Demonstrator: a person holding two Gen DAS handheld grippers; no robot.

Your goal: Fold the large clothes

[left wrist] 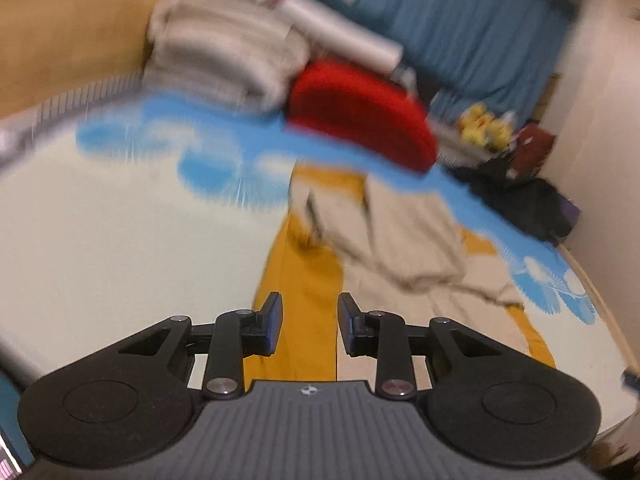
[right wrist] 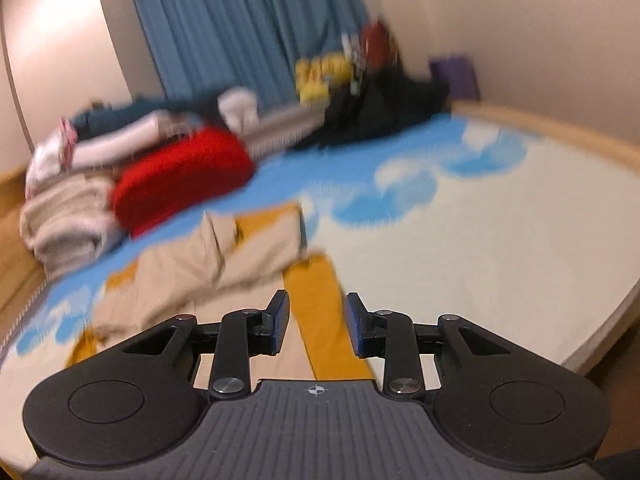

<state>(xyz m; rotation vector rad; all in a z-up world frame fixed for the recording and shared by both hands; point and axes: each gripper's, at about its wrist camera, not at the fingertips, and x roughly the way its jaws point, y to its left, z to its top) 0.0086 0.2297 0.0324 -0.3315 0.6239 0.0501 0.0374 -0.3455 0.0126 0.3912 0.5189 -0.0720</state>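
Observation:
A large garment of beige [left wrist: 400,240] and mustard-yellow [left wrist: 304,280] cloth lies crumpled on the bed, blurred by motion. My left gripper [left wrist: 310,308] hovers over its yellow strip, open, with nothing between the pads. In the right wrist view the same garment [right wrist: 208,264] spreads to the left, and its yellow strip [right wrist: 316,292] runs under my right gripper [right wrist: 317,304]. That gripper is open too and holds nothing. I cannot tell whether either gripper touches the cloth.
The bed sheet [left wrist: 120,240] is cream with blue patches. At its far side sit a red cushion [left wrist: 360,116], a stack of folded pale clothes [left wrist: 224,52] and a dark clothing pile [left wrist: 516,196]. A blue curtain [right wrist: 240,28] hangs behind. The bed's wooden edge [right wrist: 560,132] curves along the right.

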